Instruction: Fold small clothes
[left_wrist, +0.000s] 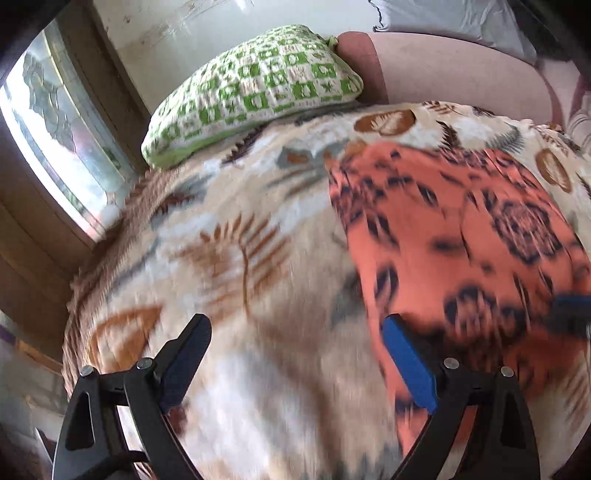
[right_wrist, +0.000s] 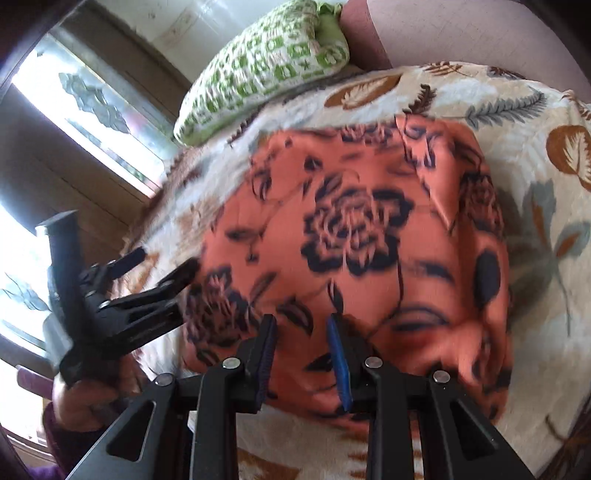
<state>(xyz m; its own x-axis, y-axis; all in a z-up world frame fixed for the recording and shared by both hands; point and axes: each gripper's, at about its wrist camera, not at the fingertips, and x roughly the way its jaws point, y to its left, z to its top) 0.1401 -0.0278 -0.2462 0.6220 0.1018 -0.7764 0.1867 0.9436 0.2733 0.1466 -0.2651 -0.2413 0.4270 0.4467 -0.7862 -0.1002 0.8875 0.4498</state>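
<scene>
Orange floral garment (right_wrist: 354, 236) lies flat on the leaf-print blanket (left_wrist: 229, 236) covering the bed, roughly centre of my right wrist view, right side of my left wrist view. Looks already folded into a rough block, a crease running down its right part. Black rose print faces up.

Left hand-held gripper (left_wrist: 295, 358): jaws wide apart, nothing between them. It sits over bare blanket, just beside the garment's left edge; its right blue pad (left_wrist: 408, 363) overlaps the cloth edge in view, can't tell if it touches. Seen from the right wrist cam it's at lower left, tips pointing toward the garment's left edge, a person's hand (right_wrist: 79, 400) w/ purple sleeve on the handle.

Right hand-held gripper (right_wrist: 303, 354): jaws partly closed, a narrow gap left. Hangs over the near edge of the garment. Cloth shows through the gap, but I see no fold pinched up between the pads, so not gripping as far as I can tell. Frames blurred, esp. near edge.

Bkgd: green/white checked pillow (left_wrist: 255, 88) at the head of the bed, touching the blanket's far edge. Pinkish headboard or sofa arm (left_wrist: 461, 70) right of it. Window (left_wrist: 55, 147) w/ patterned glass on the left wall, bright light coming in.
</scene>
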